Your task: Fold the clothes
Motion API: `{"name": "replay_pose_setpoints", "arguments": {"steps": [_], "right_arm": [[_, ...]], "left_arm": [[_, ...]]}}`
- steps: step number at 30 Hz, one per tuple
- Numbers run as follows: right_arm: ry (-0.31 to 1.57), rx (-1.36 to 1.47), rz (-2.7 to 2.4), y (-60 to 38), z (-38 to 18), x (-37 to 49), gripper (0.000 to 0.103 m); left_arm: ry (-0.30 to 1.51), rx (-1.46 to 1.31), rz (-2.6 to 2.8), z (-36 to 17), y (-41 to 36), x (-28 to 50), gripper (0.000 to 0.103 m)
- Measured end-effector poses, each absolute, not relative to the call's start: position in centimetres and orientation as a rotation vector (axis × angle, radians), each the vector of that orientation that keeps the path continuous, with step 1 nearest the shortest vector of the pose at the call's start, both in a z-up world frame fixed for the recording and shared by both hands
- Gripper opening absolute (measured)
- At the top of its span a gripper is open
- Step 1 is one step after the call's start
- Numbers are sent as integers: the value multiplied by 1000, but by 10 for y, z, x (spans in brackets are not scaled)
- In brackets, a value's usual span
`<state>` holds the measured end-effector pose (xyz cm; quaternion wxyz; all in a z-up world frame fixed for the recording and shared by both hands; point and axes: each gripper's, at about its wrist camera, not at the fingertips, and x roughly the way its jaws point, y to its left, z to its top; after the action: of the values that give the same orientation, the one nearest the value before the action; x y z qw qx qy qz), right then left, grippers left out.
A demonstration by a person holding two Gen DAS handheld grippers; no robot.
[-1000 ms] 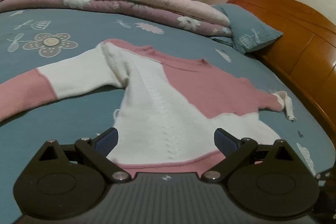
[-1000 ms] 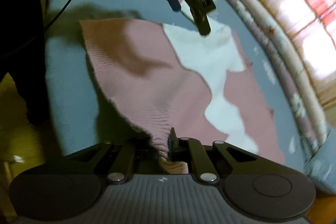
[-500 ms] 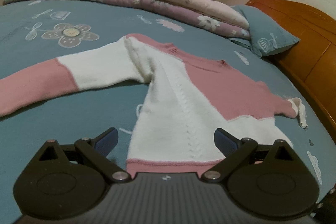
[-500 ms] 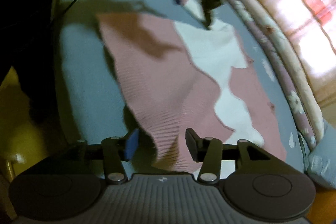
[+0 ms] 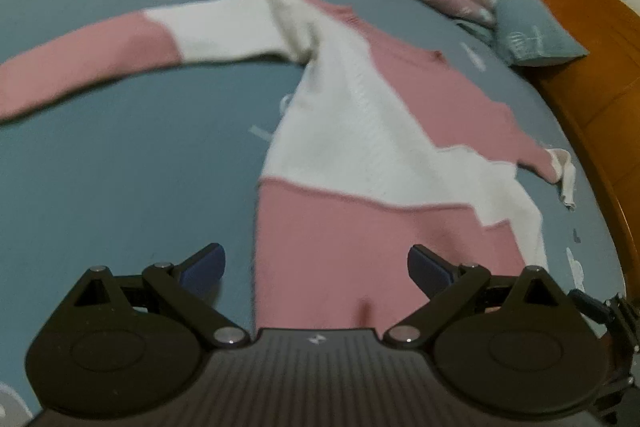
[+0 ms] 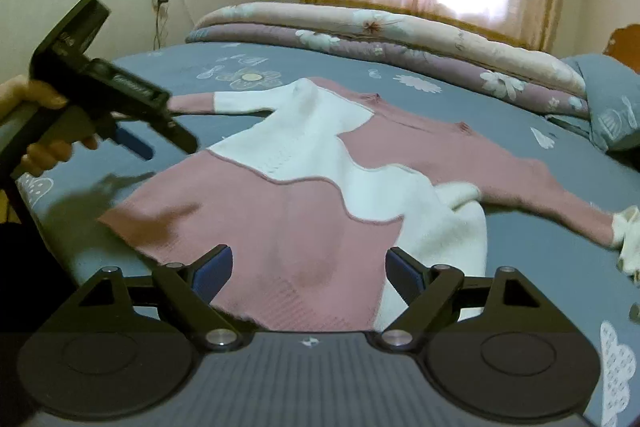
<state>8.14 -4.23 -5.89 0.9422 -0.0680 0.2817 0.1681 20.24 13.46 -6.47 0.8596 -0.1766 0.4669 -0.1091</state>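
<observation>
Lying flat on the bed (image 6: 168,67), the pink-and-white sweater (image 6: 304,195) has both sleeves spread, toward nine and three o'clock, so no fold looks made yet. At nine o'clock the left claw (image 6: 140,143) hangs open and empty; at six the right claw (image 6: 308,273), just opened, holds nothing, hem lying between its jaws.

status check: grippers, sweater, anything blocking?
Left gripper open, empty. Right gripper open, jaws have just been opening, off the hem. Sweater flat on bed, both sleeves out, no fold yet. Nothing in the way.
</observation>
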Motion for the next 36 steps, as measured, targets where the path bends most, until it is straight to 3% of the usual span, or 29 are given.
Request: {"name": "replay_pose_setpoints", "arguments": {"steps": [11,21,29,36], "right_arm": [[605,-1,390,-64,-80,80,87],[580,12,411,-62,-77,78,90],[552,-73,405,-44,-68,70,92],[524,-191,436,-19,-65,73,93]], "left_arm": [[968,-591,-316,-94,140,222,99],[962,-835,-508,-113,166,179,100],[938,-840,-529,-113,139,216,102],[919,-929,-686,-109,139,184,102]]}}
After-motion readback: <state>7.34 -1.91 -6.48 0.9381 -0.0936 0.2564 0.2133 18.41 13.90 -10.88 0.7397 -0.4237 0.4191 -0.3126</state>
